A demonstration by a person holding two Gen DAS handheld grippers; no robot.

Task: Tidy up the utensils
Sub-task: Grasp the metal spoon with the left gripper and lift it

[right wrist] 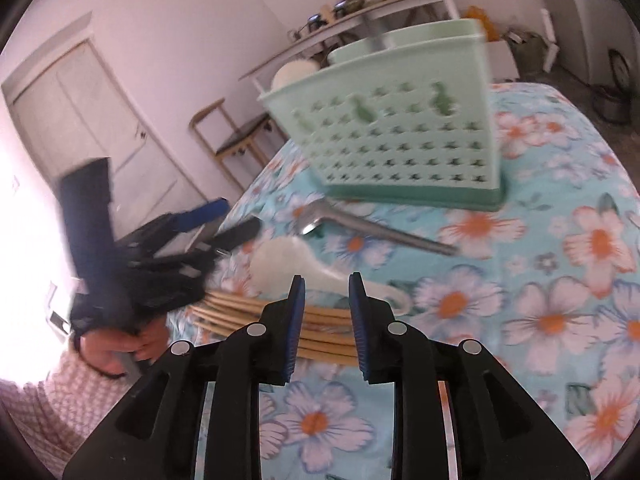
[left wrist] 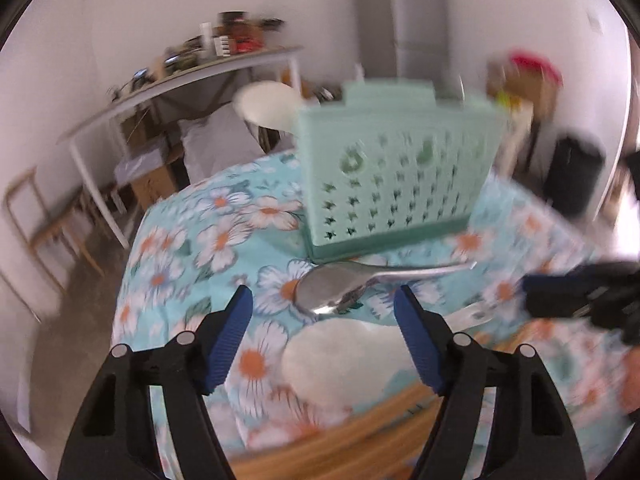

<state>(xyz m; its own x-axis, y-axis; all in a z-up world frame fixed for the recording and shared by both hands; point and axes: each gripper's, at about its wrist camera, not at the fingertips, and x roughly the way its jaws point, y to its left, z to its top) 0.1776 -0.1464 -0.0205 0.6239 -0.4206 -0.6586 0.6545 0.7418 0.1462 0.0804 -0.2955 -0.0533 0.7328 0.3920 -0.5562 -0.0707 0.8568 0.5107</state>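
A mint perforated utensil caddy stands on the floral tablecloth, with a grey handle sticking up out of it. In front of it lie a metal spoon, a white plastic spoon and a bundle of bamboo chopsticks. My left gripper hovers open over the spoons, holding nothing. My right gripper hangs above the white spoon's handle, its jaws narrowly apart and not pressing on anything.
The table edge drops off on the left. Beyond it are a wooden chair, a white side table with clutter, a white round stool and a grey fridge. A person's hand and patterned sleeve hold the left gripper.
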